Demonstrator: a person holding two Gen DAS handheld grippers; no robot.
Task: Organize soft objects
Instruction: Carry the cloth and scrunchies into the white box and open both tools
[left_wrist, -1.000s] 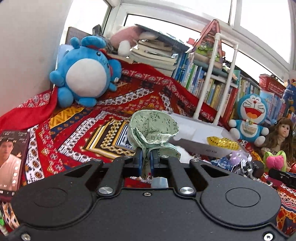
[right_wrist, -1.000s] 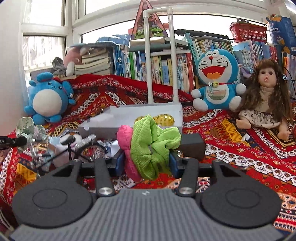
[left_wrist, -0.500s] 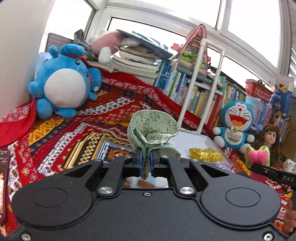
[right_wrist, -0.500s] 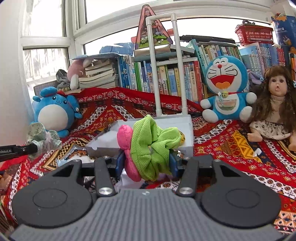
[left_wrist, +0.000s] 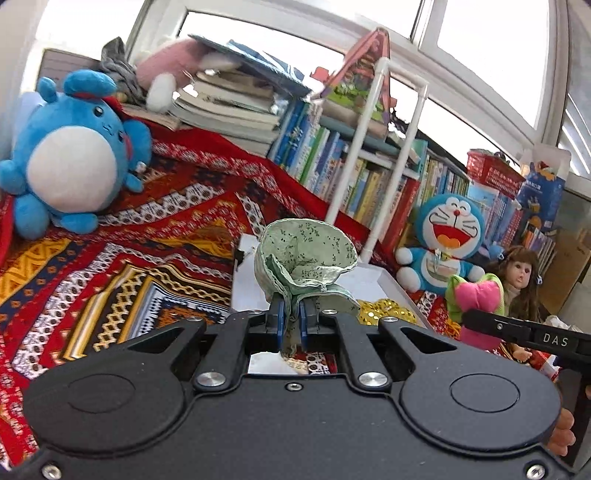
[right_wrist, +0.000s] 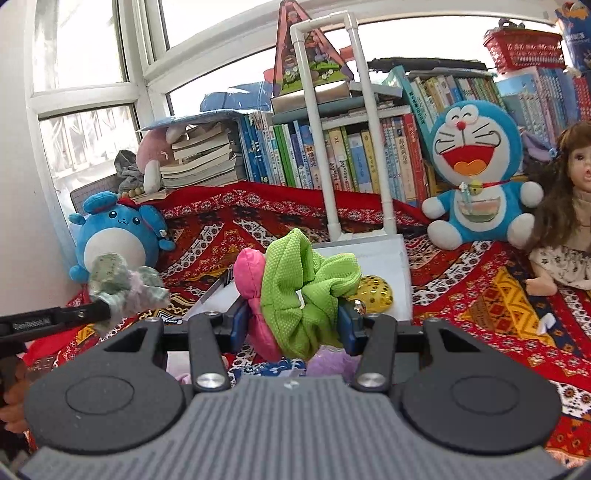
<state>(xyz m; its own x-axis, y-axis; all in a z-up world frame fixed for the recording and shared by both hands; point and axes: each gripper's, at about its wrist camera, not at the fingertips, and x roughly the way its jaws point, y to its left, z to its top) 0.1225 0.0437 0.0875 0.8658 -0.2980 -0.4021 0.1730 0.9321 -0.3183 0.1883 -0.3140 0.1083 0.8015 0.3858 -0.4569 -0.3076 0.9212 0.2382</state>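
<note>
The fingers (left_wrist: 279, 319) of the left gripper (left_wrist: 291, 320) are pinched tight on the gathered base of a pale green floral scrunchie (left_wrist: 304, 254), whose ruffled ring stands up above the blue pads; the right gripper (right_wrist: 291, 321) stands wider, its pads pressed against the two sides of a bright green mesh scrunchie (right_wrist: 306, 284) with a pink plush piece (right_wrist: 251, 273) squeezed in beside it; both soft things hang clear of the patterned red cloth (left_wrist: 122, 258), held in the air just in front of the white tray (right_wrist: 395, 254) with its tall white pipe handle (right_wrist: 325, 122); a gold sequinned item (right_wrist: 376, 295) already lies in that tray, so the step in hand reads as carrying, with the drop not yet made; seen from the right wrist, the left gripper and its floral load sit off to the left, apart from the tray, while the right load is nearer its open middle; the next move likely calls for bringing each gripper over the tray's bare floor, lowering it, then spreading the jaws so the fabric falls inside the rim; the pipe handle rises at the far edge and should be kept clear; the blue round plush (left_wrist: 70, 162), the Doraemon plush (right_wrist: 476, 173) and the doll (right_wrist: 569, 206) rest on the cloth around the tray, untouched.
</note>
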